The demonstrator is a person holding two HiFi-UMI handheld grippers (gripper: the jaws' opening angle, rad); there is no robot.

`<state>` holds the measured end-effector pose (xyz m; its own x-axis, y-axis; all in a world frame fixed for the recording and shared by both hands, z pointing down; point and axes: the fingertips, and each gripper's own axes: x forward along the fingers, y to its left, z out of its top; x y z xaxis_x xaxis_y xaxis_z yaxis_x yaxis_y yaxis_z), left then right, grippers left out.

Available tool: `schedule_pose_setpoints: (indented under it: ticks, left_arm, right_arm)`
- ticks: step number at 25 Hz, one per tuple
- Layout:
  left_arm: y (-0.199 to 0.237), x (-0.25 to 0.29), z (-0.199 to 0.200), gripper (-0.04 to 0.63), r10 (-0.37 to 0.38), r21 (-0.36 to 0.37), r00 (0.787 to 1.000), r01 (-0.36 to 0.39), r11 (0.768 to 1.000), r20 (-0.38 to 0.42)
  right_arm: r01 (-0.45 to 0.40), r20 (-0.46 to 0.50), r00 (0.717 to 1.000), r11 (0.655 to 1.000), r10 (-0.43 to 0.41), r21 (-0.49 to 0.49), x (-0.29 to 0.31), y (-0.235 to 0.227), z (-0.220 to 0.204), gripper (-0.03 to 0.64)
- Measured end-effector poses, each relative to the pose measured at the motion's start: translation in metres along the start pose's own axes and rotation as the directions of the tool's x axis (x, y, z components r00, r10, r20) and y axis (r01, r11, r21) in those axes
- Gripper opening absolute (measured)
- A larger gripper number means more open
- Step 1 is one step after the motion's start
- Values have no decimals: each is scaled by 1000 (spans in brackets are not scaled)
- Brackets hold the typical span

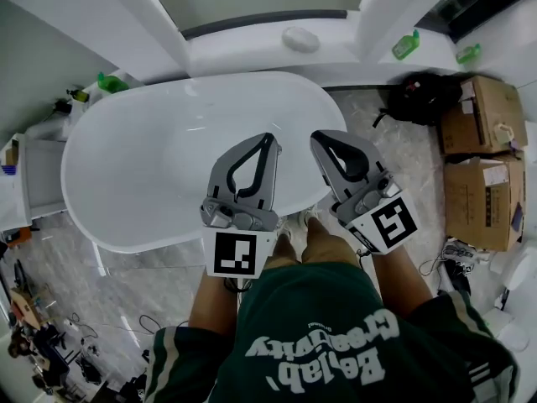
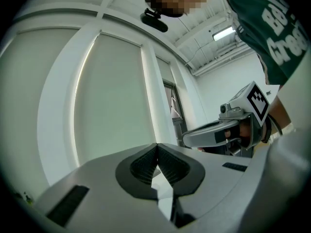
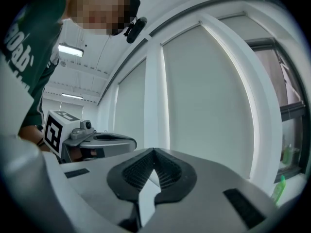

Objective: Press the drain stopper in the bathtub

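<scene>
A steep overhead look showed a white oval bathtub (image 1: 126, 166) standing on a pale marbled floor. A person in a green shirt (image 1: 319, 342) stood at the tub's near rim, holding two grey grippers side by side above that rim. The left gripper (image 1: 269, 138) had its jaws pressed fully together, with nothing caught between them. The right gripper (image 1: 318, 138), just beside it, was likewise clamped closed and empty. Both pointed roughly level, out across the tub toward pale window blinds (image 2: 112, 96) beyond its far side. The drain stopper could not be made out on the tub's white bottom. Beyond the tub's far rim, a ledge carried green bottles (image 1: 405, 44). To the tub's right lay a black bag (image 1: 419, 97) and stacked cardboard boxes (image 1: 487, 175).
</scene>
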<state>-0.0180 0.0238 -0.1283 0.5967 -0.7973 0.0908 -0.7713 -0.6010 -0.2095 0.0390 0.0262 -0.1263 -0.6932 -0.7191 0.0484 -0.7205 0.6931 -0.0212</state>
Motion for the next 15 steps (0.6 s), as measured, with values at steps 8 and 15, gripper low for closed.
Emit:
schedule_pose_setpoints:
  ticks: [8, 15]
  left_arm:
    - [-7, 26, -52, 9, 22, -47, 999, -24, 999, -42]
    - [-7, 40, -116, 9, 120, -127, 987, -134, 983, -109]
  right_arm:
    - [-48, -83, 995, 995, 56, 90, 13, -24, -74, 15]
    - [-77, -175, 977, 963, 125, 260, 23, -37, -160, 15]
